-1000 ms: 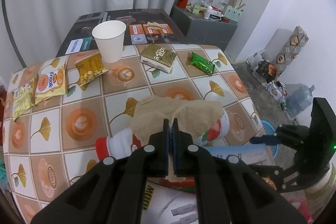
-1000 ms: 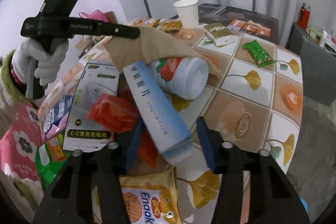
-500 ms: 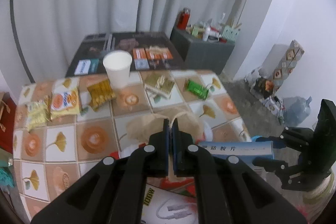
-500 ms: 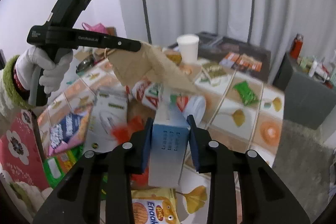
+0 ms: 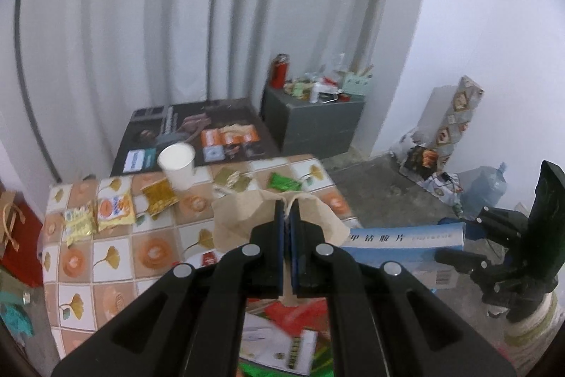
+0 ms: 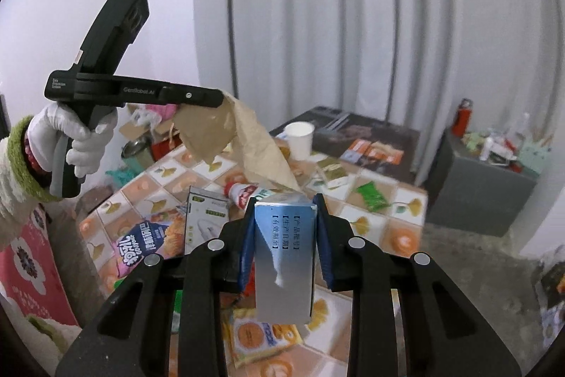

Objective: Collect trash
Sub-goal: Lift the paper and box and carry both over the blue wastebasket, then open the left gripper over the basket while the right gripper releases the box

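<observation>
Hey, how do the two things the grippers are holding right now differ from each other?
The left gripper is shut on a brown paper bag, which is thin, crumpled and hangs limp. The right gripper clamps a blue box, which is stiff, flat-sided and printed with text. The bag needs almost no jaw gap, whereas the box keeps the jaws well apart. Both are lifted clear of the tiled table.

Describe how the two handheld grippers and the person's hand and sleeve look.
Both are matte black plastic. The left gripper has a long flat body with small white lettering on its side and a pistol-style handle. The right gripper has two broad fingers with silver rivets and blue pads at the tips. The hand wears a white glove; the sleeve is fuzzy white with a green cuff.
</observation>
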`<state>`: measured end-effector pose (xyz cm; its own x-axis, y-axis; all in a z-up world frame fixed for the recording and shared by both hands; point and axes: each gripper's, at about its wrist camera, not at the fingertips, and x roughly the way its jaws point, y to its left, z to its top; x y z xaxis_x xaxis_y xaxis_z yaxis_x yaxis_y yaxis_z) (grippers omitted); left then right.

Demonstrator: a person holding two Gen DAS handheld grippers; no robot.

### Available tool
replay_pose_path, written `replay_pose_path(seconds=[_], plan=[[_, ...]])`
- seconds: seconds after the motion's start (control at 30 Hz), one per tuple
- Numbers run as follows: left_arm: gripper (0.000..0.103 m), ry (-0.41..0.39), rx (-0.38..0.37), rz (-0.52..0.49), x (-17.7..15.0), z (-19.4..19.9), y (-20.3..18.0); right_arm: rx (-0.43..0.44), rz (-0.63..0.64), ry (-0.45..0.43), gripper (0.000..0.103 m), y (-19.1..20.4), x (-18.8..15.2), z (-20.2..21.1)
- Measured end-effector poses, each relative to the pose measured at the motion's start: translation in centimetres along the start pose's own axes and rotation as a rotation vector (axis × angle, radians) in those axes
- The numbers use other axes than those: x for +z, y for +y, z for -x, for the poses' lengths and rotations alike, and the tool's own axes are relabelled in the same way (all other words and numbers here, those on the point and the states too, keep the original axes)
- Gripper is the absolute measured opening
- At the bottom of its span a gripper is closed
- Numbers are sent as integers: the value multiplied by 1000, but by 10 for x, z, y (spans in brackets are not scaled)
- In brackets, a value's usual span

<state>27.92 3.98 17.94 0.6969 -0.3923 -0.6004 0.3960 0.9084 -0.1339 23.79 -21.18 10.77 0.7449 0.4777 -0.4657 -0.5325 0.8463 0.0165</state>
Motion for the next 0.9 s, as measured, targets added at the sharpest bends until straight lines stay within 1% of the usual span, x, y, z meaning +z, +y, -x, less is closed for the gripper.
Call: replay_pose_path(seconds=[0.13,0.27,0.37,0.43,0.53,0.63,0.7,0.83,0.9], plan=[[2,11,-46,-69,5,-2,-49,-87,-53,-34,28,-26,-16,53],[2,46,-139,-151,4,-25,-117,-187,-132,-35,28,-59,-42,101],[2,91,-220,-214,-2,-55,-174,-274,-208,-18,28,-88,-69,135],[2,130,-271,-269,-9,-83,-217,-335,-247,-1,28,-104,-87,155],[2,189,-316,-337,-25,-126,-276,-431,-325,35,28,-135,-122,180],[2,262,-361,-386,-50,-173,-327,-486,-406,81,28,-164,-156,186],[2,319,-383,-408,-67,-200,-353,-511,-461,113,28,-182,-179,181],[3,440,-406,-439,-106,-263,-401,-525,-587,157,28,-218,-221,165],[3,477,-407,-442,-119,-288,-417,-522,-655,180,28,-238,-242,151]])
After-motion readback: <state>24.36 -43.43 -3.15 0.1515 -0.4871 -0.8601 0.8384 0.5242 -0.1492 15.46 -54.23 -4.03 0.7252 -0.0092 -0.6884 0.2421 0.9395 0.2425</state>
